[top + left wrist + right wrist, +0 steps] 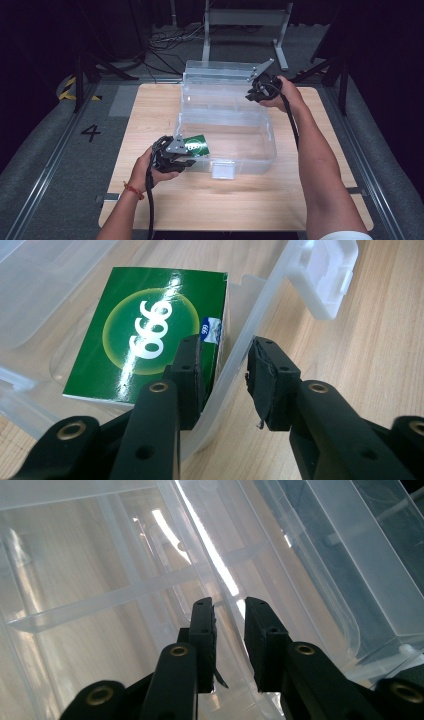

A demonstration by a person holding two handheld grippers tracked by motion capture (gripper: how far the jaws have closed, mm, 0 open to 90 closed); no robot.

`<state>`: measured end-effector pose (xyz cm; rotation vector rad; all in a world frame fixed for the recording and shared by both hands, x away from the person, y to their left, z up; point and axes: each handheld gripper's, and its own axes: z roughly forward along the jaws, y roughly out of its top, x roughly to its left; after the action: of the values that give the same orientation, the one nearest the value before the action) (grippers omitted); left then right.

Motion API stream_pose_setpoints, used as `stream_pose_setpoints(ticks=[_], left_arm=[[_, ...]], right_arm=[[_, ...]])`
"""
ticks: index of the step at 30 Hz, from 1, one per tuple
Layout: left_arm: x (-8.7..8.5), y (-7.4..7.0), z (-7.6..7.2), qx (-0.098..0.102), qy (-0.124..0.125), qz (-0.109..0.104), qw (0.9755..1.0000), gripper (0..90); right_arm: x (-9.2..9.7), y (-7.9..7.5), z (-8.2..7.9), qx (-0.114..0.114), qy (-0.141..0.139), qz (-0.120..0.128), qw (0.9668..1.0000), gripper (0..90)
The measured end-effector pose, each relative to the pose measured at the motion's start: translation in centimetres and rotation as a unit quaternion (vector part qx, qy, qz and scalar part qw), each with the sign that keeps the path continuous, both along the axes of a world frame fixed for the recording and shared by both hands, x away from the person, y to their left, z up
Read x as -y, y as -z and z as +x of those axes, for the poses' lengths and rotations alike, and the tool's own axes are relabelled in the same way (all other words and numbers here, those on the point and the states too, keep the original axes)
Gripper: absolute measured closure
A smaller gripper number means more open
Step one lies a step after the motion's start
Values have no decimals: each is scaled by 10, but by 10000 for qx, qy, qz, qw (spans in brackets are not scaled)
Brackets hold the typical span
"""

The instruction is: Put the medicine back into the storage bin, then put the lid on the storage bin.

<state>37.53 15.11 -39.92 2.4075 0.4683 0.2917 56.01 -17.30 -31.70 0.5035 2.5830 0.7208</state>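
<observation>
In the left gripper view, the left gripper straddles the front wall of the clear box, its jaws spread, one beside the green carton lying inside. The right gripper pinches the raised lid's rim. The high view shows the wooden surface and grey floor.
</observation>
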Motion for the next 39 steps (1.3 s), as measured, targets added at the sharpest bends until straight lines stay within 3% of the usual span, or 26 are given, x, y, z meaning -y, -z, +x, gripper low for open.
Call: stream_pose_setpoints(ticks=[9, 17, 23, 36, 39], left_arm=[[-2, 1, -1, 9, 33, -25, 10000, 674], [-1, 3, -2, 34, 42, -62, 10000, 687], [0, 2, -2, 51, 30, 35, 10000, 689], [2, 2, -3, 60, 32, 66, 10000, 688], [3, 2, -5, 43, 7, 72, 10000, 687]], right_arm=[[3, -3, -1, -93, -418, -5, 9991, 824], [3, -6, -5, 10, -620, -16, 9981, 852], [3, -9, -8, 32, -674, 42, 9977, 861], [0, -16, -17, 18, -806, -147, 9966, 887], [1, -18, -19, -49, -847, -93, 9963, 890]])
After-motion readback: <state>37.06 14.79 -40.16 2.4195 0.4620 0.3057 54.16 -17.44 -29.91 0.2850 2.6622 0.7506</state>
